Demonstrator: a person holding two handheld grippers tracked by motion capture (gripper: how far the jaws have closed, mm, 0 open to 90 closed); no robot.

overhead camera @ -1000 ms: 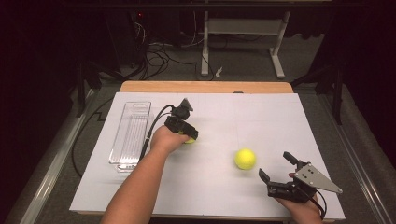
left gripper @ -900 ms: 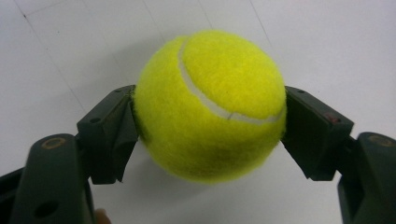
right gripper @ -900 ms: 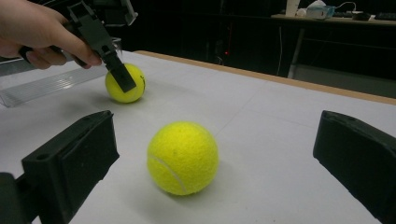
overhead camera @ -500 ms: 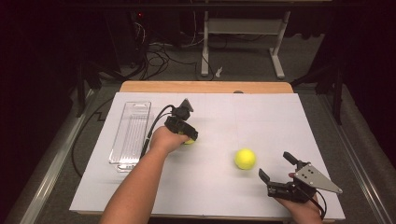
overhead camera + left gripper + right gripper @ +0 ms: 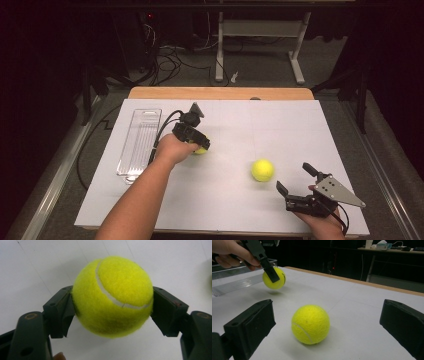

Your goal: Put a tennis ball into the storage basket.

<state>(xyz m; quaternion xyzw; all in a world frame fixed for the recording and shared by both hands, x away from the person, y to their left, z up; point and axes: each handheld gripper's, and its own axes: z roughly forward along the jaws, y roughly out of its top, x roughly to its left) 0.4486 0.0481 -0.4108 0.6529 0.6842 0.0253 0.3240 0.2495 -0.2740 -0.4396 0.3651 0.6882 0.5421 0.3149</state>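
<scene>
Beside the clear plastic tray (image 5: pixel 139 145), one fuzzy yellow tennis ball (image 5: pixel 112 296) is clamped in the left tool (image 5: pixel 199 145), not yet deposited; the second ball (image 5: pixel 262 170) is left on the white bench (image 5: pixel 280 125), before the wide-apart right tool (image 5: pixel 296 179).

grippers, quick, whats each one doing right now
Left tool: shut on a tennis ball.
Right tool: open, holding nothing; a second ball lies ahead of it.

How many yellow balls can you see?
2. One tennis ball is squeezed in the left gripper, just off the table beside the clear tray. The other ball lies on the white table ahead of the open right gripper.
</scene>
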